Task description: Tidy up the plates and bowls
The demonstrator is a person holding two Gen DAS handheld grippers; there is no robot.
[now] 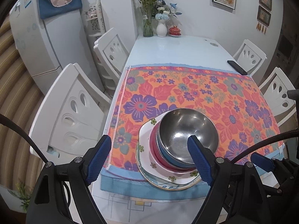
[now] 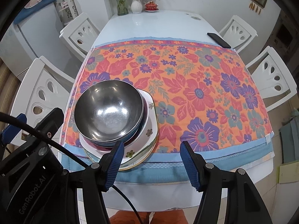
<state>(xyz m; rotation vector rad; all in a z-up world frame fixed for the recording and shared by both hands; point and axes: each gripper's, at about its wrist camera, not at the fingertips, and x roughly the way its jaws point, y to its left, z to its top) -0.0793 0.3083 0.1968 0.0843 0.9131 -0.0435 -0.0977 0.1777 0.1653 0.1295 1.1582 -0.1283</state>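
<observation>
Item: shiny steel bowl (image 2: 109,112) topping nested blue and red bowls on floral plates (image 2: 149,130); stacking apparently complete. Left tool (image 1: 151,158), right tool (image 2: 151,160): both released, empty. Next: withdraw without nudging.

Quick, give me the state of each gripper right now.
Left gripper: open, holding nothing, one finger over the steel bowl.
Right gripper: open, empty.

A pale glossy table (image 2: 149,24) carries a floral cloth (image 2: 186,85) across its near half. At the far end stand two vases (image 2: 136,5) and a red lidded cup (image 2: 151,6); a black phone (image 2: 218,40) lies by the right edge.
</observation>
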